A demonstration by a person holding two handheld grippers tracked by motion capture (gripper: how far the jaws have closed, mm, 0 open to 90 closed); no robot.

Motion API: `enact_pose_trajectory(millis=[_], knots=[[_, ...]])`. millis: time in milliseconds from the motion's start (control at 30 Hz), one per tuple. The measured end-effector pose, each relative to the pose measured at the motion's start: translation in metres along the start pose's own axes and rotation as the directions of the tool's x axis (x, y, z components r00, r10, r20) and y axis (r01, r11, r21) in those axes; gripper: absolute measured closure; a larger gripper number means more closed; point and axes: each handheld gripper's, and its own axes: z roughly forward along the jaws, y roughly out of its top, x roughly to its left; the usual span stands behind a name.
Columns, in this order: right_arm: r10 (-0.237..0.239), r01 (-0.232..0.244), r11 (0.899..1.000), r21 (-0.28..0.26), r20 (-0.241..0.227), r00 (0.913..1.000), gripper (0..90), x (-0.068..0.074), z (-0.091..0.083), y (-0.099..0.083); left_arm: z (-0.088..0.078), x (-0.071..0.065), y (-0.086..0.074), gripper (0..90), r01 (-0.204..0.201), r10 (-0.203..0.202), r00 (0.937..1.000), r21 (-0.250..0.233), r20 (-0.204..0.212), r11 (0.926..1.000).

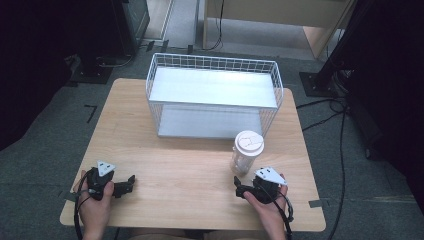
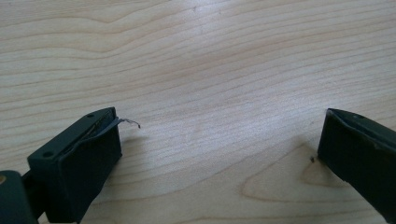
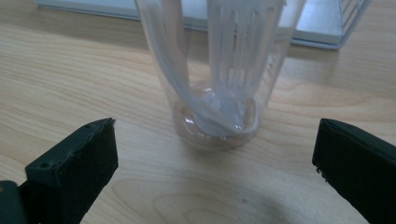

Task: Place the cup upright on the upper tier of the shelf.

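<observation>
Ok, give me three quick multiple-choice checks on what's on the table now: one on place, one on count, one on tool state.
1. Where does the cup stand?
A. On the rack's top shelf
B. On the table, in front of the rack's right end
C. At the table's left edge

2. How many shelves does the rack have?
A. One
B. Two
C. Four

3. How is the right tool?
A. Open, cup ahead of it, not held
B. Shut on the cup
C. Shut on nothing

Key: 1 B, the high view shows the cup on the wood between the rack and the right tool. 2 B, an upper and a lower shelf show inside the wire frame. 3 A, in the right gripper view the jaws stand wide apart with the cup's base beyond them, untouched.
</observation>
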Motion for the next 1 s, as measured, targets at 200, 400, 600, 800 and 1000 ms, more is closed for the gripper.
enact_pose_trajectory(millis=[200, 400, 600, 800, 1000], knots=[[-0.009, 0.009, 1.000, -0.028, -0.003, 1.0000, 0.0, 0.006, 0.002, 0.011, 0.000, 0.000, 0.000, 0.0, 0.000, 0.000, 1.0000, 0.000, 0.000, 1.0000], [-0.019, 0.019, 0.999, -0.038, -0.002, 0.9998, 0.0, 0.010, 0.004, 0.021, 0.000, 0.000, 0.000, 0.0, 0.001, -0.001, 1.0000, -0.001, -0.001, 1.0000], [-0.029, 0.029, 0.998, -0.057, 0.007, 0.9996, 0.1, 0.014, 0.005, 0.031, 0.000, 0.000, 0.000, 0.0, 0.000, 0.000, 1.0000, -0.001, 0.000, 1.0000], [-0.026, 0.028, 0.997, -0.075, 0.020, 0.9995, 0.2, 0.015, 0.005, 0.040, 0.000, 0.000, 0.000, 0.0, 0.001, -0.001, 1.0000, -0.001, -0.001, 1.0000], [-0.031, 0.034, 0.994, -0.104, 0.034, 0.9989, 0.3, 0.015, 0.005, 0.049, 0.000, 0.000, 0.000, 0.0, 0.003, -0.003, 1.0000, -0.004, -0.001, 1.0000]])
